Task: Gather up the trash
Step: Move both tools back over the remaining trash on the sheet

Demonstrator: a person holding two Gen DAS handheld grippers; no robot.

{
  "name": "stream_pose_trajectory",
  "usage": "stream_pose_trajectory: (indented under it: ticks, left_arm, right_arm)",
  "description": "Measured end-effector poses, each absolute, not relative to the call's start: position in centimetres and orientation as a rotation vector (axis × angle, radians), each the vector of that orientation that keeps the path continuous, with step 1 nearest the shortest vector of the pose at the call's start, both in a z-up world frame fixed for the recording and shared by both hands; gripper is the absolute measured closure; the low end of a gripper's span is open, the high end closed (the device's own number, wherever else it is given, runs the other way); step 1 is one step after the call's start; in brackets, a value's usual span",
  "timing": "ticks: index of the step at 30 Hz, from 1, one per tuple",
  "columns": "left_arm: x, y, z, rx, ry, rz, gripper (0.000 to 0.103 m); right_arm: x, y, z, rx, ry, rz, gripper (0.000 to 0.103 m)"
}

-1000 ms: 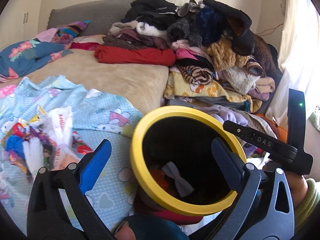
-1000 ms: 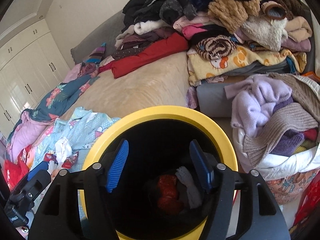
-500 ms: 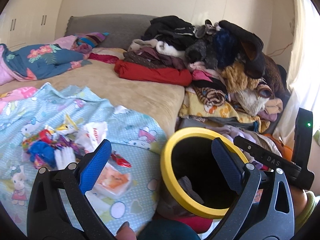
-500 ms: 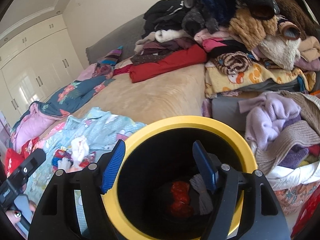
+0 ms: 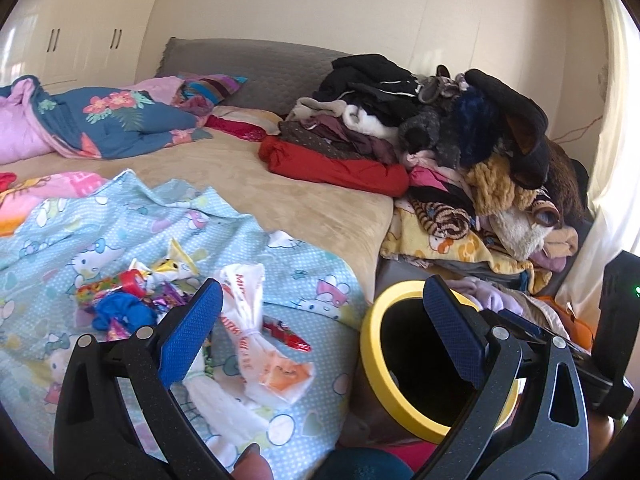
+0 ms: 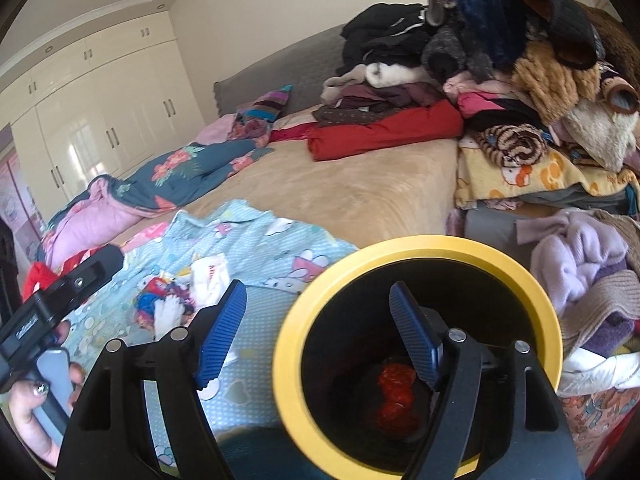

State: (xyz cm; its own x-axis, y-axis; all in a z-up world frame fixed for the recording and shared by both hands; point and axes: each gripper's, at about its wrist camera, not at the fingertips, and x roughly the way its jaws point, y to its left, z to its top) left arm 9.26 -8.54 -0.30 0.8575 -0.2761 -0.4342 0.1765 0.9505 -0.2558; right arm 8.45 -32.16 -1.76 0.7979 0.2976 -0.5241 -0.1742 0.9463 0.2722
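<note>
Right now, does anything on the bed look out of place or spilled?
Yes. A scatter of wrappers and a knotted white plastic bag lies loose on the light blue cartoon-print sheet, beside the yellow-rimmed bin rather than in it. Litter on bedding looks odd.

The bin's (image 5: 370,354) floor is lost in shadow in the left wrist view, and the left claw's right finger (image 5: 454,334) covers part of its rim. In the right wrist view the bin's (image 6: 288,360) near rim is blurred and runs off the bottom edge; a red lump (image 6: 396,394) inside is too dark to identify. The wrappers (image 5: 132,294) on the bed are too small to read. The left hand (image 6: 30,412) is cut by the frame.
</note>
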Motion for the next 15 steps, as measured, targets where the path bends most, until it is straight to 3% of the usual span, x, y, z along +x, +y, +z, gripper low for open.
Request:
stream_pose_trajectory:
  ticks: [15]
  left_arm:
    - [9.5,-4.6,-0.3,-0.249,0.471,-0.158,0.011]
  right_arm:
    - [7.9,-27.7,-1.9,0.162,0.606,0.34,0.027]
